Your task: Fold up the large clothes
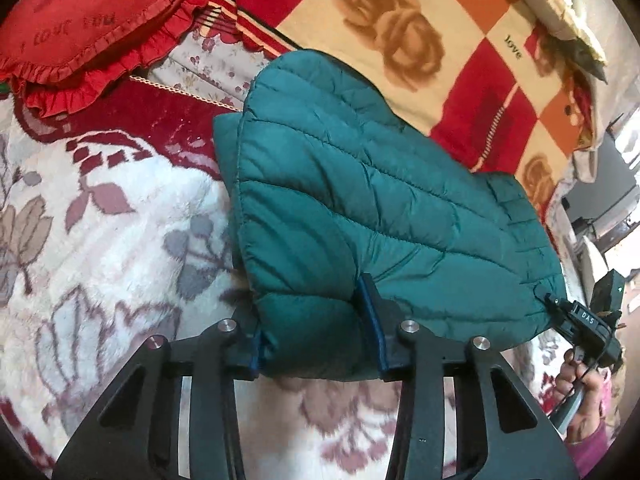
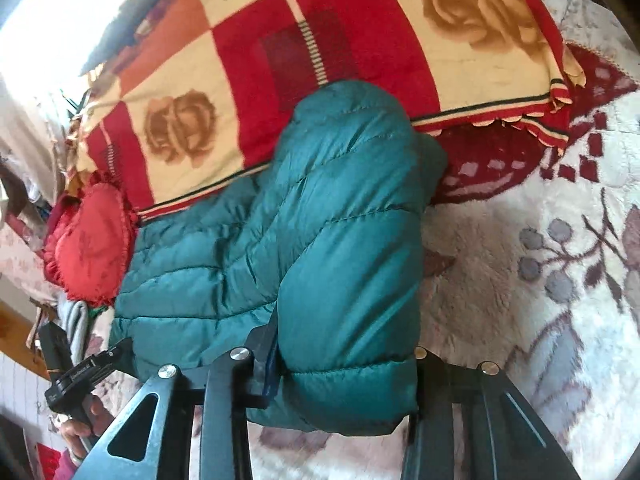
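Black linkage arms fill the bottom of the left wrist view, and between their 2 blue-padded fingers the left gripper (image 1: 318,332) is clenched on a puffy bottom edge of the teal quilted jacket (image 1: 360,200). From that grip the jacket runs up and away across the bed, its long axis slanting from the near edge toward the upper middle, where it overlaps the rose-patterned blanket (image 1: 400,40). Under and left of it lies the white floral fleece blanket (image 1: 100,220), and a red heart pillow (image 1: 80,20) sits well apart at the upper left. At the far right of the same edge the right gripper (image 1: 560,310) shows small, held in the person's right hand (image 1: 580,376); it touches the jacket's corner, but its jaw state cannot be told from here. Turning to the right wrist view, the right gripper (image 2: 344,364) is clamped on a thick rolled fold of the jacket (image 2: 280,220), which bulges between the fingers. The garment stretches leftward and up from there, with the left gripper (image 2: 116,356) at its lower left corner and the heart pillow (image 2: 92,240) just beyond. Both grippers hold the same near edge, 1 at each end, so I judge the coming fold would carry that edge forward, away from the person, over the body of the jacket; neither arm is clearly nearer.
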The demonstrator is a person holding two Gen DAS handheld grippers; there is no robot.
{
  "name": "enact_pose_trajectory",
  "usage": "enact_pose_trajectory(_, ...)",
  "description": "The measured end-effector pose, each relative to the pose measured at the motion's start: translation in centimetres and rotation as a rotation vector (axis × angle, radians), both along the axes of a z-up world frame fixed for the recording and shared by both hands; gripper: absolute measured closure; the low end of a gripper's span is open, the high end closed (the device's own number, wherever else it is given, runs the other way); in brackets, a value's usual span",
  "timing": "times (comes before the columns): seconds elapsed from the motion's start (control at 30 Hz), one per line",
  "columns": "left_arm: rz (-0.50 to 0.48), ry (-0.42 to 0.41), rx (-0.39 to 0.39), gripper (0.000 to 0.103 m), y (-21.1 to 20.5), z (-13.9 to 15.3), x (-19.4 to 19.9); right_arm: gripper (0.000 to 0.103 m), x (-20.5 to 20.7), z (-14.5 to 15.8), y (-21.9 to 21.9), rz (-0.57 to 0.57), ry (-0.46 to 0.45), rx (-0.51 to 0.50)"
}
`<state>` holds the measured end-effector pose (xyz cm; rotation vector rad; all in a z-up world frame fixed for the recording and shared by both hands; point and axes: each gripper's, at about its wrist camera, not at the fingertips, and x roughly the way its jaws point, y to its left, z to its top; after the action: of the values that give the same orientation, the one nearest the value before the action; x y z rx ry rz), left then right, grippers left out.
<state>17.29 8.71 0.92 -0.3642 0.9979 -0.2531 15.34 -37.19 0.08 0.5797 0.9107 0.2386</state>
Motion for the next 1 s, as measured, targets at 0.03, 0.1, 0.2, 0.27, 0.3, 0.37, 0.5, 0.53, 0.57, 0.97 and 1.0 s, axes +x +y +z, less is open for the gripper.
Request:
enact_pose_trajectory(0.03, -0.003, 0.001, -0.003, 0.064, 0.1, 0.2, -0.5, 0.067, -0.5, 0.4, 0.0, 0.004, -0.001, 0.009)
enact_pose_trajectory(0.1, -0.014, 0.005, -0.022, 0.064, 0.3, 0.8, -2.1, 0.067, -2.1, 1.0, -0.1, 0.016, -0.003, 0.011)
enact_pose_trajectory(0.2, -0.028, 0.014, -0.034, 0.064, 0.4, 1.2, -4.4, 0.067, -4.6, 1.6, 0.1, 0.038, 0.007, 0.011)
enact_pose_trajectory(0.27, -0.042, 0.02, -0.032, 0.064, 0.6, 1.3, -6.6, 0.067, -6.1, 1.7, 0.2, 0.047, 0.014, 0.017)
enact_pose_trajectory(0.3, -0.047, 0.02, -0.03, 0.064, 0.6, 1.4, -7.5, 0.067, -7.2, 1.8, 0.2, 0.054, 0.019, 0.019)
enact_pose_trajectory(0.37, -0.07, 0.019, -0.015, 0.064, 0.6, 1.3, -9.6, 0.067, -8.7, 1.8, 0.1, 0.059, 0.023, 0.022)
enact_pose_trajectory(0.5, -0.076, 0.041, -0.015, 0.064, 0.6, 0.5, -12.0, 0.065, -10.8, 1.0, 0.0, 0.05, 0.046, 0.001)
enact_pose_trajectory(0.53, -0.066, 0.043, -0.003, 0.064, 0.5, 0.1, -12.3, 0.058, -10.8, 0.6, 0.1, 0.044, 0.056, -0.014)
enact_pose_trajectory(0.57, -0.055, 0.042, 0.004, 0.061, 0.5, -0.2, -12.3, 0.046, -10.8, 0.1, 0.2, 0.036, 0.07, -0.047)
enact_pose_trajectory(0.97, 0.083, -0.049, 0.211, 0.035, -0.9, 1.4, -15.3, 0.022, -12.9, 2.3, 0.6, -0.096, 0.047, -0.366)
enact_pose_trajectory(1.0, 0.085, -0.063, 0.22, 0.035, -1.0, 1.8, -15.5, 0.022, -13.4, 2.8, 0.7, -0.093, 0.032, -0.371)
